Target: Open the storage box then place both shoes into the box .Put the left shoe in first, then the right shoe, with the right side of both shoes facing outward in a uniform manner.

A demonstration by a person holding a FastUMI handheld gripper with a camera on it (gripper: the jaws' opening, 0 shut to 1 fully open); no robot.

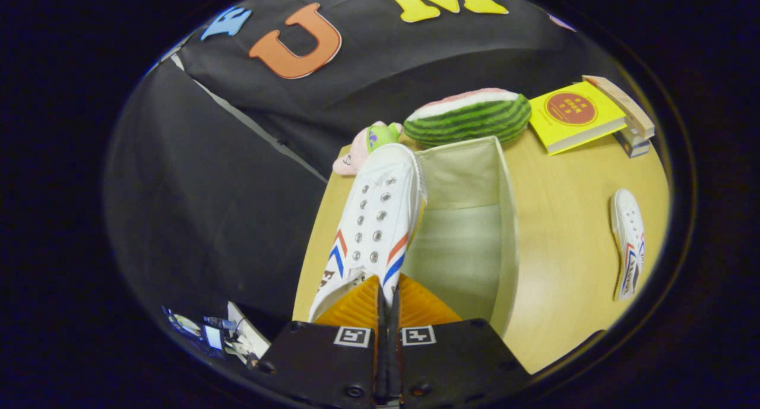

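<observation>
A watermelon plush, yellow book (on others) and pink toy crowd the table.

The held white shoe hides its heel end between the gripper fingers, which pinch its rear edge nearly closed. The shoe also covers the left wall of the open storage box, and the gripper body hides the box's near end. A pink plush toy shows partly behind the shoe's toe. Small items beside the table are too blurred to identify.
</observation>
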